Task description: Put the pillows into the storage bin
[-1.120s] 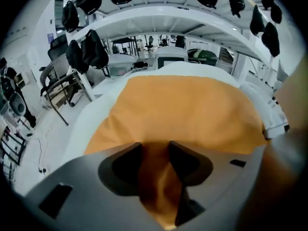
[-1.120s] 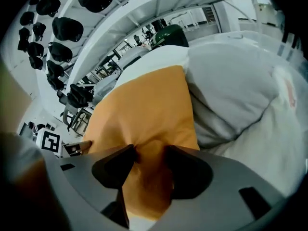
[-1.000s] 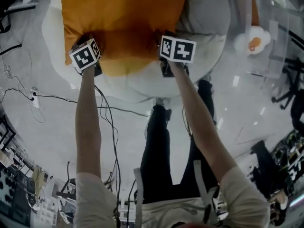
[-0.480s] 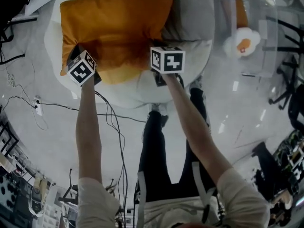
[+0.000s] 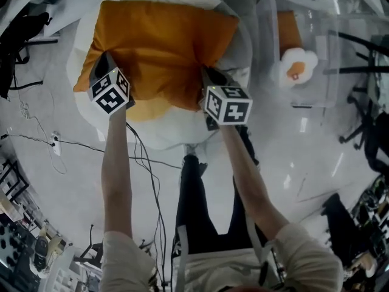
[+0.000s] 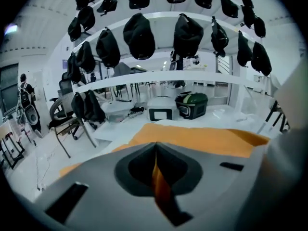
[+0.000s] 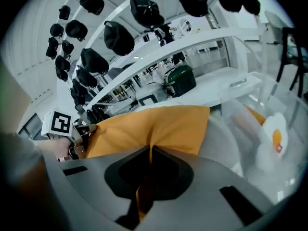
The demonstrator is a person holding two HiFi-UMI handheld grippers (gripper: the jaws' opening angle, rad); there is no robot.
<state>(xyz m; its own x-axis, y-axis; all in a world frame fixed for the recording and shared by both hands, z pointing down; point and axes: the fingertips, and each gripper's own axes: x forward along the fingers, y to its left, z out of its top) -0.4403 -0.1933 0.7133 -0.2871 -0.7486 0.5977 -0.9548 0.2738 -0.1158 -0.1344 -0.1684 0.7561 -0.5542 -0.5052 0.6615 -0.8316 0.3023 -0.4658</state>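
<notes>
While the left gripper (image 5: 103,62) and right gripper (image 5: 209,76) clamp its near edge, the orange pillow (image 5: 158,44) lies over a white cushion (image 5: 164,132); the pick-up looks in hand. Next it likely needs carrying right to the clear bin (image 5: 328,72).

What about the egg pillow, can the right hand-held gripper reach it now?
Probably not: the right hand-held gripper is shut on the orange pillow, and the egg pillow lies inside the clear storage bin.

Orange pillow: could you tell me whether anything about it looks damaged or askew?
Nothing stands out. The orange pillow looks intact, only puckered where the left gripper and the right gripper are each shut on its near edge.
</notes>
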